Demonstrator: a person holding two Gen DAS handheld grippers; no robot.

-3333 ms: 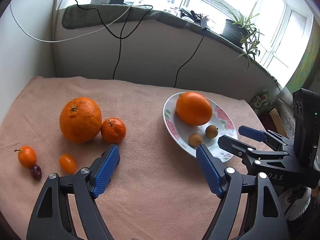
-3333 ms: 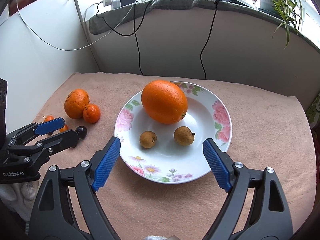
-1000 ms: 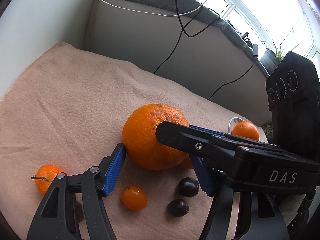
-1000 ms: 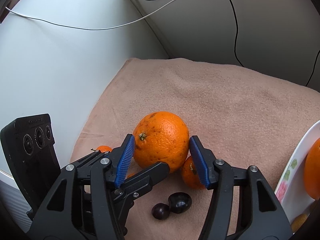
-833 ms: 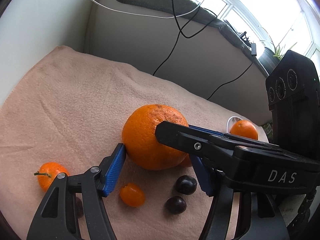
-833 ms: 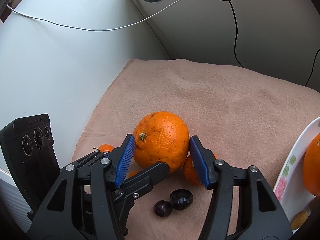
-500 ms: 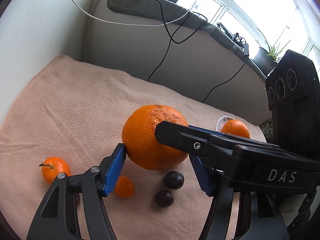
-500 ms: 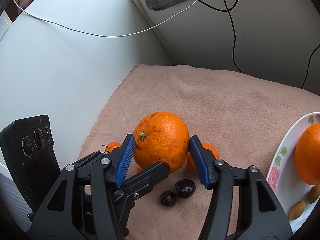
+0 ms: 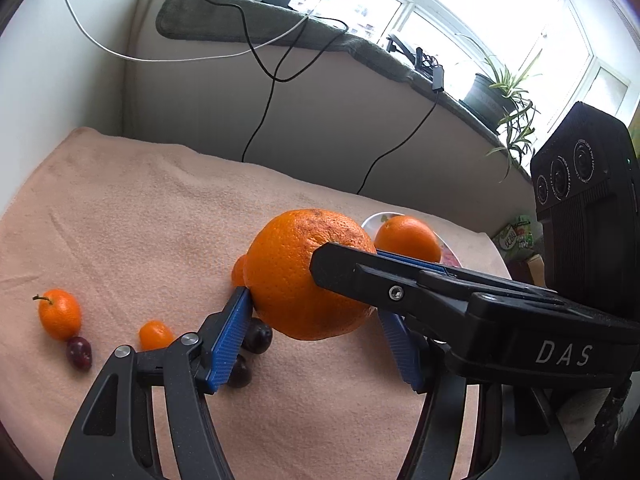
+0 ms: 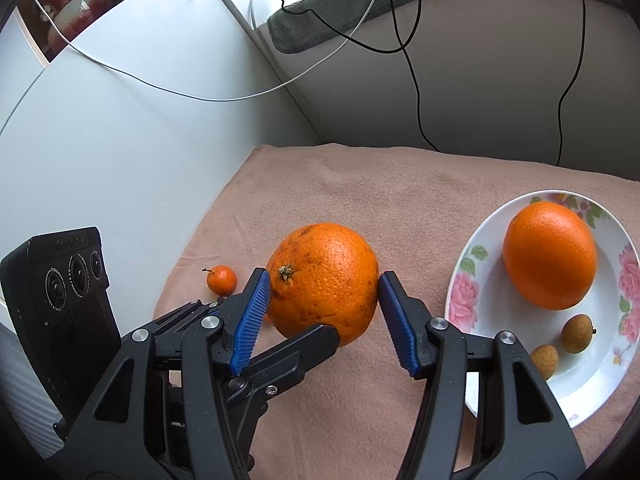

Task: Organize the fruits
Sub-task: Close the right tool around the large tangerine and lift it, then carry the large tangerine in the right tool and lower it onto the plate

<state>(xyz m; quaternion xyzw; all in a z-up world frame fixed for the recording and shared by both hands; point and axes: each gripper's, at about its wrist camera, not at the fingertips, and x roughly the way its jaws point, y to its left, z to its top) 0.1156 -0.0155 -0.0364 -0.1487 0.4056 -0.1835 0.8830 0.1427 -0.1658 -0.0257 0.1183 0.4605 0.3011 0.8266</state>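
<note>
A large rough-skinned orange [image 9: 296, 272] [image 10: 324, 280] hangs above the pink cloth [image 9: 140, 208], gripped from both sides at once. My left gripper [image 9: 316, 324] has its blue pads [image 9: 232, 332] pressed on the orange's flanks. My right gripper [image 10: 324, 308] clamps it too, pads [image 10: 254, 312] on either side of the stem end. In the left wrist view a black right-gripper finger [image 9: 400, 288] crosses in front of the fruit. A flowered white plate [image 10: 460, 280] [image 9: 370, 220] to the right holds a smooth orange [image 10: 550, 256] [image 9: 406, 238] and two brown longans [image 10: 576, 334].
On the cloth lie a stemmed mandarin [image 9: 59, 314] [image 10: 221, 280], a kumquat [image 9: 155, 334], dark grapes [image 9: 258, 340] [image 9: 79, 354] and a small tangerine [image 9: 239, 270] behind the held orange. A white wall borders the left; a ledge with cables [image 9: 260, 120] and a potted plant [image 9: 492, 96] runs behind.
Both grippers, still clamped on the large orange, have risen and moved right towards the plate. The small fruits have slid left in view and more of the plate shows.
</note>
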